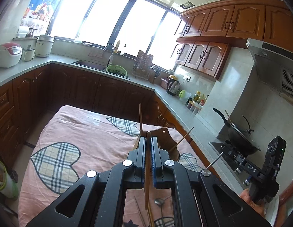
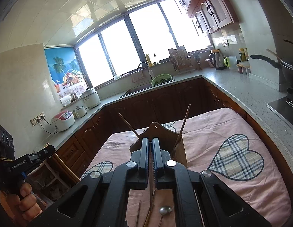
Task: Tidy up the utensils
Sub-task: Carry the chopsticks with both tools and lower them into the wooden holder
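The table [image 1: 74, 124], covered with a pink cloth, is standing between the counter edges, with free cloth to the left of the wooden utensil holder [image 2: 161, 132]. Two chopsticks [image 2: 184, 124] are leaning in that holder already. The left gripper [image 1: 148, 141] is pinching a wooden chopstick [image 1: 147, 170] in nearly closed jaws, above the cloth and just before the holder. The right gripper [image 2: 151, 142] is gripping a thin metal chopstick [image 2: 151, 185] the same way. A spoon [image 2: 165, 209] and more chopsticks [image 2: 138, 213] are lying below on the cloth.
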{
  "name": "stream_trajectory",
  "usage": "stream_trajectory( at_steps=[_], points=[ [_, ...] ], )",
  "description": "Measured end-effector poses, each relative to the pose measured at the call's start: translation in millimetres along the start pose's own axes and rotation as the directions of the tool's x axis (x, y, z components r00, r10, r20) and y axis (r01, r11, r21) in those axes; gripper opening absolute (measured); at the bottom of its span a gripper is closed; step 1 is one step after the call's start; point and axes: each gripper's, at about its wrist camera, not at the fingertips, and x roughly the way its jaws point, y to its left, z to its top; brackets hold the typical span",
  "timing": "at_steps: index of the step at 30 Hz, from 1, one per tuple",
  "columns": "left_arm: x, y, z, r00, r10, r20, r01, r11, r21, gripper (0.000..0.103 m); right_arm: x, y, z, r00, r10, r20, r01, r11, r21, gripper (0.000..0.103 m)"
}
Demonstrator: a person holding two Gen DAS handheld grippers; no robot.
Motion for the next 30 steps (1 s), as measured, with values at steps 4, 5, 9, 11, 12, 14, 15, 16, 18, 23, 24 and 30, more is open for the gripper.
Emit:
stream_trajectory(
  at_steps=[4,5,9,11,12,14,15,16,18,23,24,30],
  points=[
    [15,-2,13,0.999,-0.005,0.033,0.005,1.000,0.015,0.003,6,-5,18,0.999,-0.010,0.036,0.010,1.000,0.003,0.004],
    [20,-2,17,0.999,-0.004,0.042,0.003,1.000,0.018,0.003,7,-6,23,0.999,-0.013,0.045,0.013,1.000,0.004,0.004],
    [43,-4,33,0.997,-0.003,0.074,0.002,1.000,0.021,0.003,14,-10,43,0.996,-0.026,0.085,0.025,1.000,0.011,0.004],
    [56,-5,40,0.996,-0.003,0.094,0.001,1.000,0.026,0.003,18,-12,53,0.994,-0.034,0.106,0.032,0.999,0.012,0.004],
    [62,-6,44,0.994,-0.002,0.105,-0.001,1.000,0.027,0.003,21,-13,58,0.993,-0.037,0.115,0.036,0.999,0.013,0.004],
    [77,-6,49,0.993,0.003,0.121,-0.006,1.000,0.030,0.003,27,-17,68,0.990,-0.048,0.134,0.046,0.999,0.014,0.004],
    [85,-5,50,0.993,0.004,0.122,-0.008,1.000,0.029,0.003,30,-19,72,0.988,-0.052,0.143,0.050,0.999,0.016,0.004],
    [94,-4,52,0.993,0.003,0.120,-0.007,1.000,0.028,0.003,34,-20,76,0.987,-0.055,0.149,0.053,0.998,0.019,0.004],
    [111,-1,55,0.993,0.008,0.121,-0.011,1.000,0.028,0.003,41,-24,82,0.985,-0.064,0.159,0.060,0.998,0.028,0.004],
    [151,6,54,0.994,0.022,0.109,-0.023,1.000,0.006,0.003,67,-34,83,0.984,-0.085,0.157,0.079,0.996,0.044,0.004],
    [160,9,53,0.995,0.025,0.101,-0.025,1.000,-0.002,0.003,72,-36,81,0.984,-0.089,0.155,0.082,0.995,0.050,0.004],
    [188,14,47,0.986,0.062,0.156,-0.057,0.998,-0.040,0.003,99,-52,57,0.985,-0.112,0.127,0.102,0.991,0.086,0.004]
  ],
)
